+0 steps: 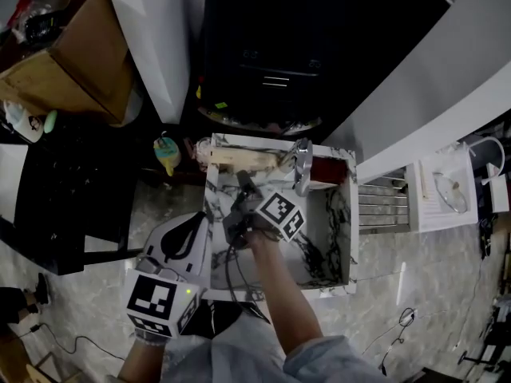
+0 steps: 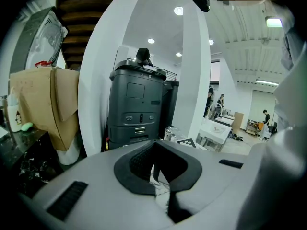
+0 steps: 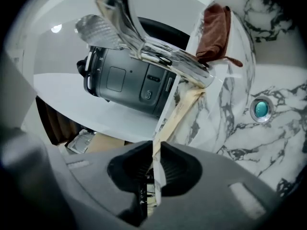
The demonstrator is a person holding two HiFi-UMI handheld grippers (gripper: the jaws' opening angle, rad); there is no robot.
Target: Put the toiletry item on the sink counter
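**A:** So, where is the toiletry item at this moment?

**B:** The long, flat, cream-and-tan packet (image 1: 238,159) lies along the back edge of the white marble sink with dark veins (image 1: 350,214). Its far end reaches under the shiny chrome faucet (image 1: 302,166). The right tool (image 1: 242,191) has its jaws closed on the near end, and the right gripper view shows the packet (image 3: 184,109) edge-on between the ribbed pads. Whether its weight already rests on the tabletop, I cannot tell.

**A:** And the other one?

**B:** The left tool (image 1: 200,220) hangs to the left of the sink, well apart from it. Its jaws look drawn together with nothing between them.

**A:** How do you think the packet will handle?

**B:** I judge it as light and thin, rather stiff like card or thin wood, but able to bend along its length. The faces look smooth, so it may slip if the pads press weakly. It does not seem fragile, though hard pressing could crease it.

**A:** Is the hold good?

**B:** It is on the flat faces, which is right. But it is at one end, so the long free part can swing or catch the faucet. A hold nearer the middle would be steadier. The dark red folded cloth (image 1: 327,168) lies just beyond the faucet, so the free place is on this side.
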